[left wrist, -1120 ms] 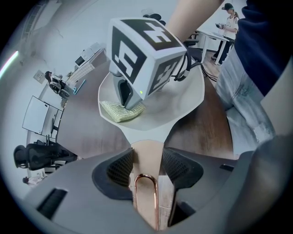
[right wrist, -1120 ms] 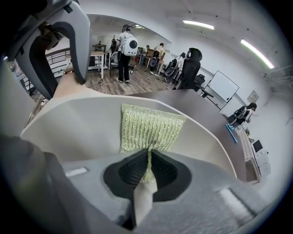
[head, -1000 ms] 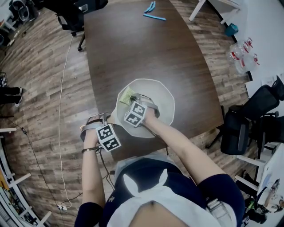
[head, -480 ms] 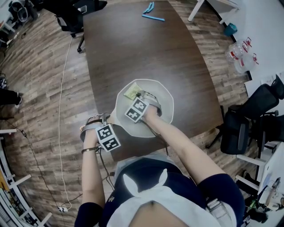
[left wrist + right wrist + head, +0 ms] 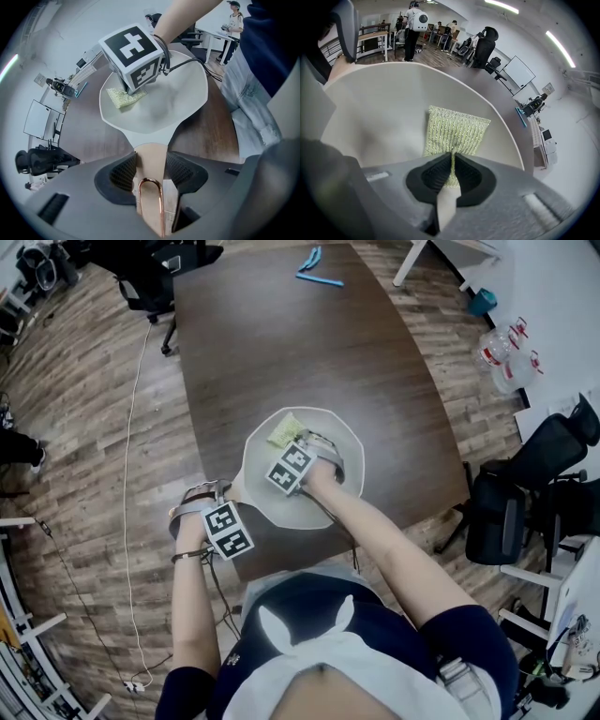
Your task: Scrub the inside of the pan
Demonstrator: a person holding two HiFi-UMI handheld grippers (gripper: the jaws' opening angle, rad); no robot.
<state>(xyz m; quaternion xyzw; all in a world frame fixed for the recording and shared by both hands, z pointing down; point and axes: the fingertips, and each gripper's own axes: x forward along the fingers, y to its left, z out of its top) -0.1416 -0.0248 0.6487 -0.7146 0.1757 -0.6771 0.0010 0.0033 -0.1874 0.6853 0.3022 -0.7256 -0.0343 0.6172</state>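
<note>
A white pan sits near the front edge of the dark wooden table. Its pale handle with a copper loop lies between the pads of my left gripper, which is shut on it. In the head view the left gripper is at the pan's near-left rim. My right gripper reaches into the pan, shut on a yellow-green scrub sponge. The sponge lies flat against the pan's inner wall at the far left side.
Blue pens lie at the table's far end. Plastic bottles stand on the floor at the right, with black office chairs beside the table. A cable runs along the wooden floor at the left.
My right gripper has pushed the sponge a little farther up and to the right along the pan's inner wall. The left gripper and the pan have stayed in place.
</note>
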